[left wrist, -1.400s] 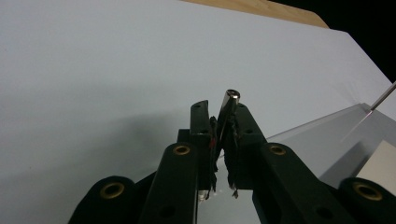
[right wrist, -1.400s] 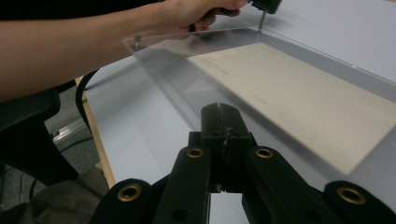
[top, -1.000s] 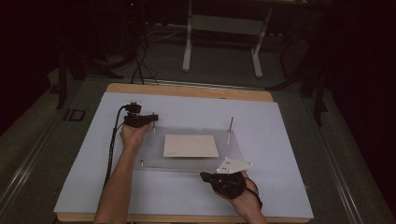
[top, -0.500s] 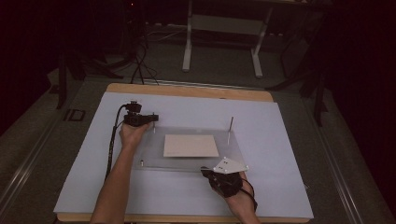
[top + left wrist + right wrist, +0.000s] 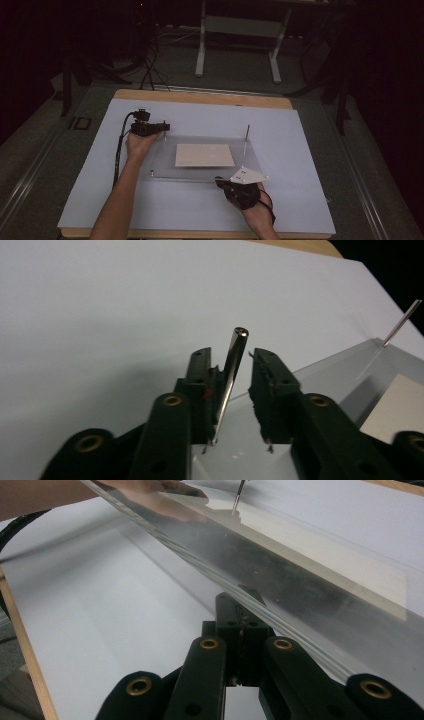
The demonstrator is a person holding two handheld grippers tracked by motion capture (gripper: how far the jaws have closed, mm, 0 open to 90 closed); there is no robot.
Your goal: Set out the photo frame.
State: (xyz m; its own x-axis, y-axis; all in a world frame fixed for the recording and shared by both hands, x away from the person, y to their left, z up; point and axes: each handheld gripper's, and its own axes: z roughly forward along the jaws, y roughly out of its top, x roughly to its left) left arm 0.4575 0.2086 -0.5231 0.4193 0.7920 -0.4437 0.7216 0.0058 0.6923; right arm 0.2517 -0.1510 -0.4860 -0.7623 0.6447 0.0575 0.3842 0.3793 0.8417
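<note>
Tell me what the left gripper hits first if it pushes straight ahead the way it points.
The left gripper already straddles a thin metal pin between its open jaws; beyond that, probably just white table cover.

A clear plate (image 5: 165,167) bearing a plain beige card (image 5: 205,155) and shiny silver pins (image 5: 246,135) lies on a pale lavender-white sheet (image 5: 100,195) over a light wooden worktop (image 5: 200,97); both grippers (image 5: 159,127) (image 5: 220,181) are black with brass rivets

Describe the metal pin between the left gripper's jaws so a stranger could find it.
On the white table sheet lies a clear plate. At its far-left corner stands a thin metal pin, between the left gripper's open jaws; the far-right pin stands alone.
</note>
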